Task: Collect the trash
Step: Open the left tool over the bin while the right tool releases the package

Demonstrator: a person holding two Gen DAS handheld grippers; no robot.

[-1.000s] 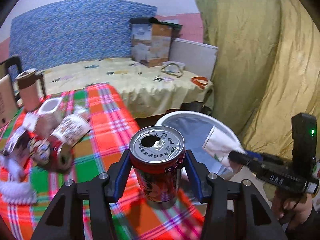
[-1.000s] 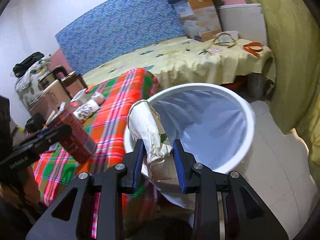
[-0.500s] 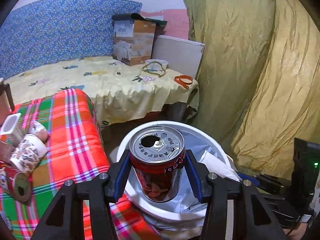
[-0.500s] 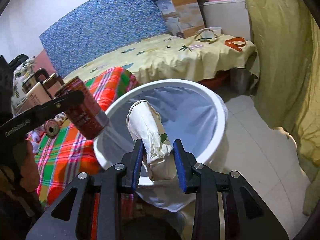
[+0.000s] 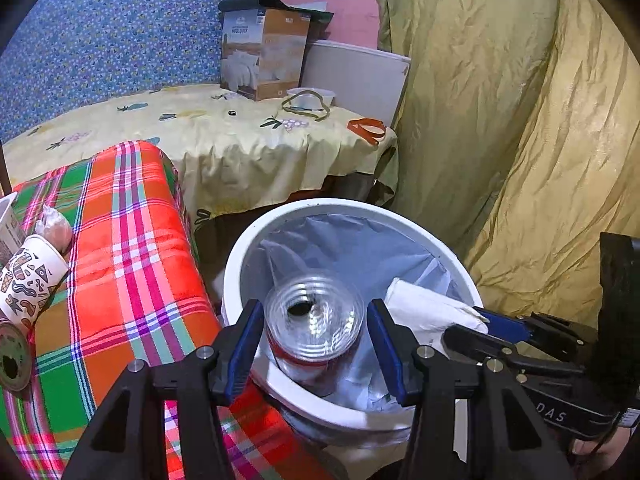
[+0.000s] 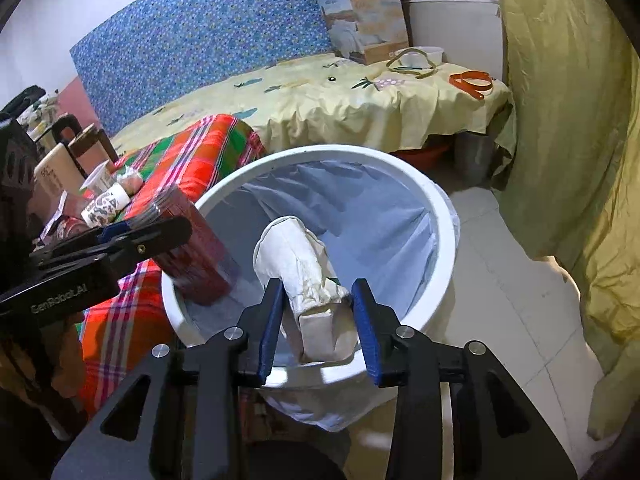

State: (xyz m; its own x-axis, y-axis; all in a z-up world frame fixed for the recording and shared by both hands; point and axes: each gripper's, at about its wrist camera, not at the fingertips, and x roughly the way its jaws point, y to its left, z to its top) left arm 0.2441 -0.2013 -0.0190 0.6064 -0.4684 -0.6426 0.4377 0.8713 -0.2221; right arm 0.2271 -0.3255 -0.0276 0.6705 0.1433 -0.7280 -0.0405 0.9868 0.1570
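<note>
Found the left gripper over the white bin, pads spread wide around a red drink can. Noted the can blurred against sharp fingers, apparently just clear of both pads and not gripped; cannot confirm contact from this view. Recorded the can's silver top, pull-tab hole included, facing the left wrist camera, long axis running away and down into the bin. Confirmed from the right wrist view: can tilted, base lowest and inside the rim, top leaning back toward the plaid side.

Found the right gripper at the near rim of the same bin, jaws opening, with a crumpled white paper packet between them. Saw a gap at the pad on the picture's left; no visible squeeze on the other side. Noted the packet's long axis pointing away from the gripper and up, folded flat end nearest the pads, rounded end over the bin's interior.

Bin lined with a pale blue bag, standing on a light tiled floor, just beside a surface under a red, green and pink plaid cloth. On that cloth, well apart from the bin: a patterned paper cup lying on its side. Beyond: a bed under a yellow printed sheet, a cardboard box, an orange strap, a blue patterned headboard. Olive curtain on the far side of the bin
</note>
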